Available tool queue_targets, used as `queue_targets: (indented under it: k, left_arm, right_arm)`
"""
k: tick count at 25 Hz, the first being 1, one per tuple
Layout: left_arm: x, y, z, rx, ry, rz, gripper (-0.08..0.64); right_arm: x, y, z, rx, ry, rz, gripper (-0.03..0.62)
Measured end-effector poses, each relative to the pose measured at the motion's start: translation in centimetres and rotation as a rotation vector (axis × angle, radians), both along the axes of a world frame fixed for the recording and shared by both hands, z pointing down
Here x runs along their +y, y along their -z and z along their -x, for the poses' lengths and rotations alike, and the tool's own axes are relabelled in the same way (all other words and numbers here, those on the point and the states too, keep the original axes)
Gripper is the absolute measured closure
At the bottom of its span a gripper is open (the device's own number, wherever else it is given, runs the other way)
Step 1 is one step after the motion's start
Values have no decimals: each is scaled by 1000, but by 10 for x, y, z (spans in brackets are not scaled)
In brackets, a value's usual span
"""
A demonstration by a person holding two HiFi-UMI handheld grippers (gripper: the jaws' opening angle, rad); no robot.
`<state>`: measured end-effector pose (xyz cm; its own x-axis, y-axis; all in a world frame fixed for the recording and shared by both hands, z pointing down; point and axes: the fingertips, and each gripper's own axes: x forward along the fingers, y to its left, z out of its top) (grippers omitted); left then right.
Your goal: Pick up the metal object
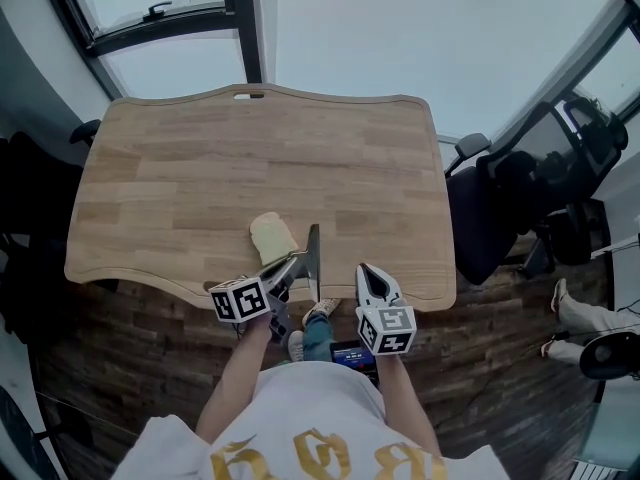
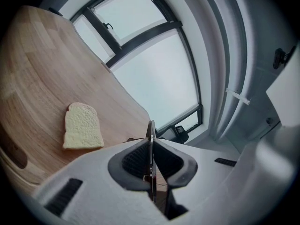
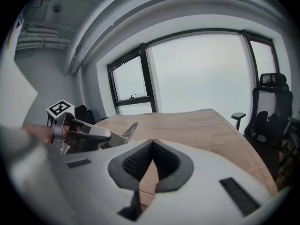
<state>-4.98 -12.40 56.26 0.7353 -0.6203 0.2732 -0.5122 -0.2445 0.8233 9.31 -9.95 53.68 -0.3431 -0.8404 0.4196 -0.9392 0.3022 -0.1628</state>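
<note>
A thin flat metal blade [image 1: 314,256] stands on edge above the near edge of the wooden table [image 1: 180,198]. My left gripper [image 1: 298,265] is shut on it. In the left gripper view [image 2: 151,149] the blade [image 2: 150,128] runs edge-on between the pressed pads. A slice of bread [image 1: 272,236] lies on the table just left of the blade, also seen as the pale slice [image 2: 83,126]. My right gripper [image 1: 367,272] hovers to the blade's right over the table edge, shut with nothing in it [image 3: 151,146]. From there the left gripper [image 3: 86,134] and the blade tip [image 3: 130,130] show at the left.
A black office chair [image 1: 505,203] stands off the table's right side, and another chair [image 3: 268,109] shows by the window. Dark chairs [image 1: 35,198] sit at the left. Large windows [image 1: 420,28] run behind the table. The table's wavy front edge [image 1: 150,280] is right below the grippers.
</note>
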Motion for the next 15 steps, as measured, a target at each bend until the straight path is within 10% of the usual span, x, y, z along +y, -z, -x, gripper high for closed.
queue_targets:
  k: [15]
  left_arm:
    - [13, 21, 2, 34, 10, -21, 518]
  right_arm:
    - [4, 26, -8, 2, -56, -75, 581]
